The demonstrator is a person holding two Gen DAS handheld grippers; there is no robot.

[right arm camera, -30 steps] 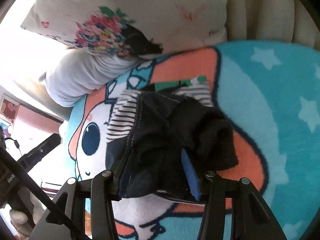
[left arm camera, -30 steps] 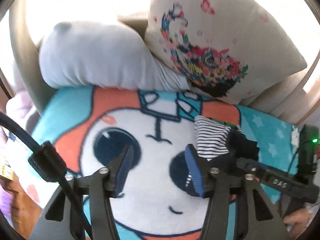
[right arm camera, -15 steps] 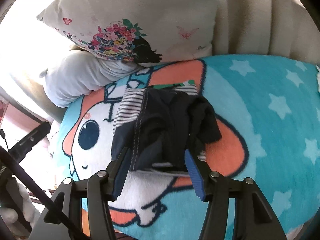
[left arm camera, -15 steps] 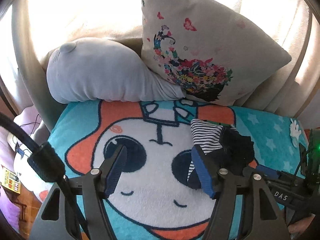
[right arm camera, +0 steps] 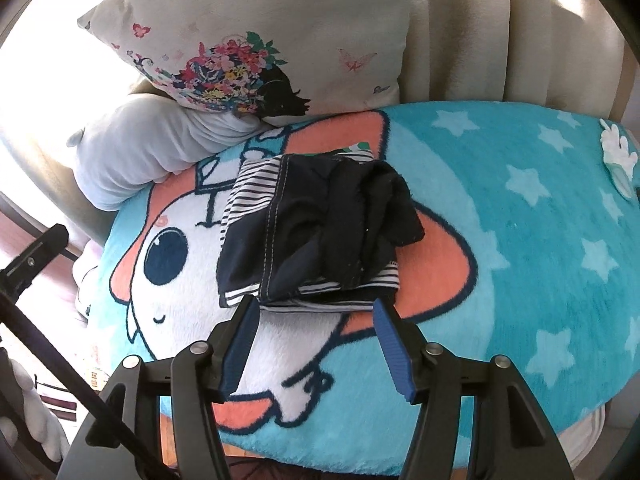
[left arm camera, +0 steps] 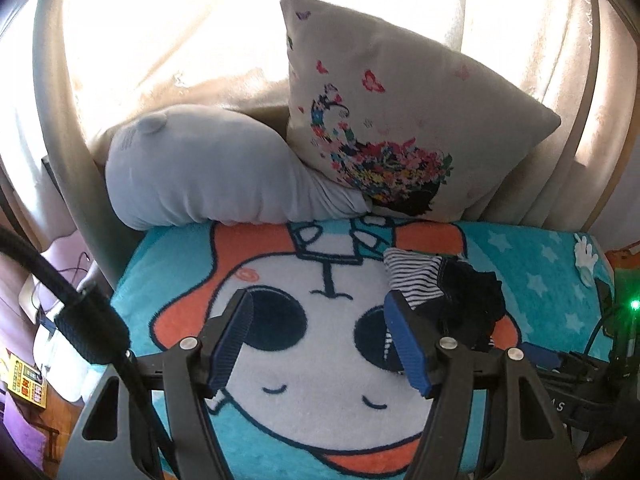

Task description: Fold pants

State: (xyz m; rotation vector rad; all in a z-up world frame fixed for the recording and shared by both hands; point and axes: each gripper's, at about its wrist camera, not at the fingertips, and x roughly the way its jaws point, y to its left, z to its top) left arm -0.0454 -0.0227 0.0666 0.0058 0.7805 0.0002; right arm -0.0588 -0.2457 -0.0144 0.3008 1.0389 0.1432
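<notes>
**Both grippers let go and pulled back**

The right gripper (right arm camera: 316, 326) had been pinching the pants (right arm camera: 316, 224). Now it is spread wide, holding nothing, just in front of them. The left gripper (left arm camera: 320, 320) is spread too and backed off. The folded pants lie on the cartoon blanket (right arm camera: 540, 240), near the flower pillow (right arm camera: 280, 36) and gray plush (left arm camera: 200, 176).

Bright daylight glows through cream curtains (left arm camera: 168, 40) behind a bed. A turquoise cartoon blanket (right arm camera: 540, 240) covers it, with a floral pillow (left arm camera: 400, 132) leaning on a grey bolster (left arm camera: 200, 176) at the head.
</notes>
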